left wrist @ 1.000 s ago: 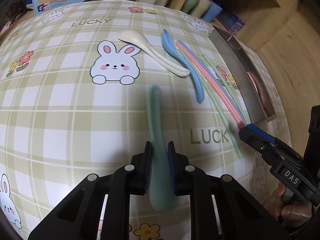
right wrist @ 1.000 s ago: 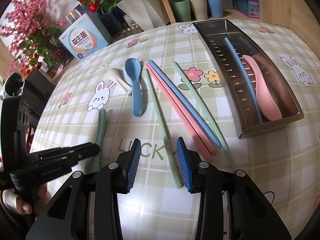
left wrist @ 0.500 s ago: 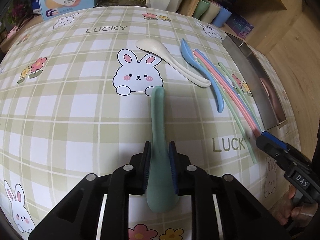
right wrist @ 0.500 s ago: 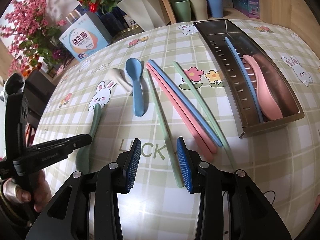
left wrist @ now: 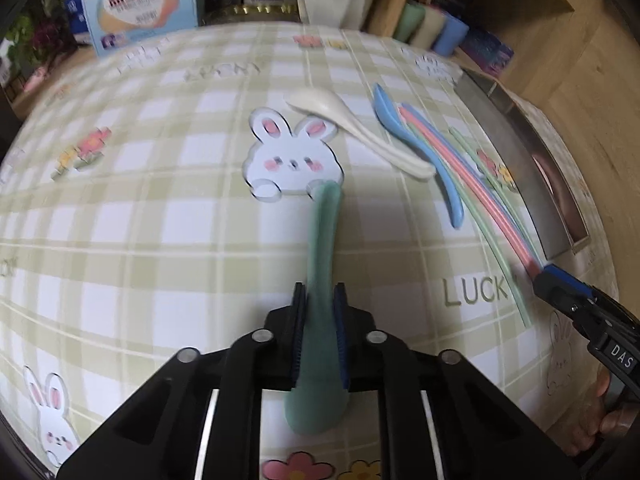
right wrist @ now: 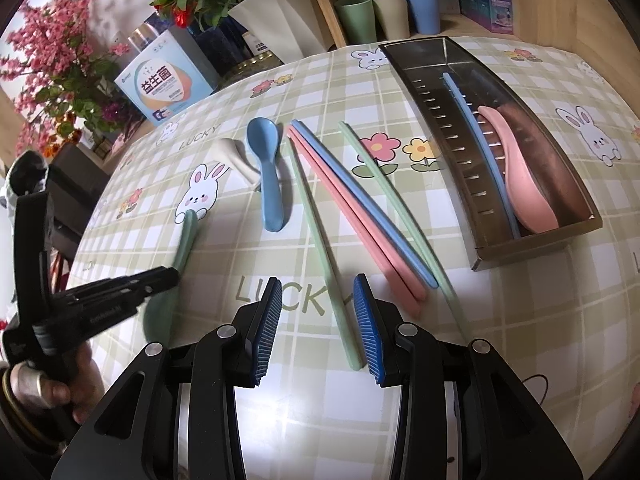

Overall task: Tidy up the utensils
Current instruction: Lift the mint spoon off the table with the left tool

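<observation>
My left gripper (left wrist: 320, 334) is shut on a green spoon (left wrist: 322, 240), handle pointing away, bowl toward the camera; it shows in the right wrist view (right wrist: 182, 248) at left. My right gripper (right wrist: 318, 328) is open above the near end of a green chopstick (right wrist: 320, 240). A white spoon (left wrist: 360, 130), a blue spoon (right wrist: 266, 160), pink chopsticks (right wrist: 352, 216), a blue chopstick (right wrist: 360, 200) and a second green chopstick (right wrist: 392, 200) lie on the tablecloth. The steel tray (right wrist: 424, 92) at right holds a pink spoon (right wrist: 520, 168) and a blue chopstick (right wrist: 476, 136).
Three cups (right wrist: 384, 12), a white vase with flowers (right wrist: 276, 16), a printed box (right wrist: 164, 84) and other boxes stand along the table's far edge. The rabbit-pattern tablecloth (right wrist: 520, 320) covers the table.
My left gripper has carried the green spoon toward the rabbit print and the other utensils. The right gripper has stayed open over the green chopstick.
</observation>
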`<move>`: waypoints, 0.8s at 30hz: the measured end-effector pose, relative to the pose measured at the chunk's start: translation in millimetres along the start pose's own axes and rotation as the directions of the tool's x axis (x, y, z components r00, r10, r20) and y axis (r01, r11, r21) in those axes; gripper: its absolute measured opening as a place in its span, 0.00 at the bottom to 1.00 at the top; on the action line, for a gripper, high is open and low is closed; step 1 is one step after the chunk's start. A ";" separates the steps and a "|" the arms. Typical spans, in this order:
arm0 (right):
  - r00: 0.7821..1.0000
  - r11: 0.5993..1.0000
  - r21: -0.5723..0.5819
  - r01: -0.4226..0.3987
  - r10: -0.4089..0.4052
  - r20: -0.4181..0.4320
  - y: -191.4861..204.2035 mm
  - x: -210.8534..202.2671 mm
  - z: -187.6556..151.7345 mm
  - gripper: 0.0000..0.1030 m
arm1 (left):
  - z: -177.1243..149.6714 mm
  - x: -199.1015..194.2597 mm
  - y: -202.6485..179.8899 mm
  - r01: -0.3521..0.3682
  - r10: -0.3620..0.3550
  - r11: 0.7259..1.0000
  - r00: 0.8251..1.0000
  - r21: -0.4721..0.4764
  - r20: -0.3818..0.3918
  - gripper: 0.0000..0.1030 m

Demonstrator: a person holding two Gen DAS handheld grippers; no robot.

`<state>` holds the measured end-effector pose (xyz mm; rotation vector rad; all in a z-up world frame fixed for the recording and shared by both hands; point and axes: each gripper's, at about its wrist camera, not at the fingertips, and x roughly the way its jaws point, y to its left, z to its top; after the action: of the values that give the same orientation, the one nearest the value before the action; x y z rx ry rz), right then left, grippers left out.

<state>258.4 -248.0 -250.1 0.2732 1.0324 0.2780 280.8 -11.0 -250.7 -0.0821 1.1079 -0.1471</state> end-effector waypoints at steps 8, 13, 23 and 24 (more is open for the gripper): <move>1.000 1.000 -0.020 0.009 -0.009 -0.016 7.6 4.2 0.4 0.36 | 5.8 -4.9 8.6 0.039 -0.039 0.999 0.999 0.016 -0.003 0.05; 1.000 1.000 -0.021 0.012 -0.012 -0.019 8.5 5.0 0.1 0.36 | -1.4 -6.1 -0.7 0.105 -0.104 0.994 0.994 0.032 -0.030 0.05; 1.000 1.000 -0.019 0.011 -0.011 -0.021 7.9 4.7 -0.2 0.36 | -1.3 -3.9 -8.0 0.171 -0.170 0.985 0.984 0.021 -0.055 0.06; 1.000 1.000 -0.019 0.010 -0.010 -0.020 8.0 4.4 -0.3 0.36 | -0.1 -2.7 -5.6 0.172 -0.171 0.985 0.984 0.011 -0.058 0.06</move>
<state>259.5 -238.9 -250.9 0.2485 1.0507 0.2816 279.2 -16.1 -247.6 -0.1603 1.1560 -0.3141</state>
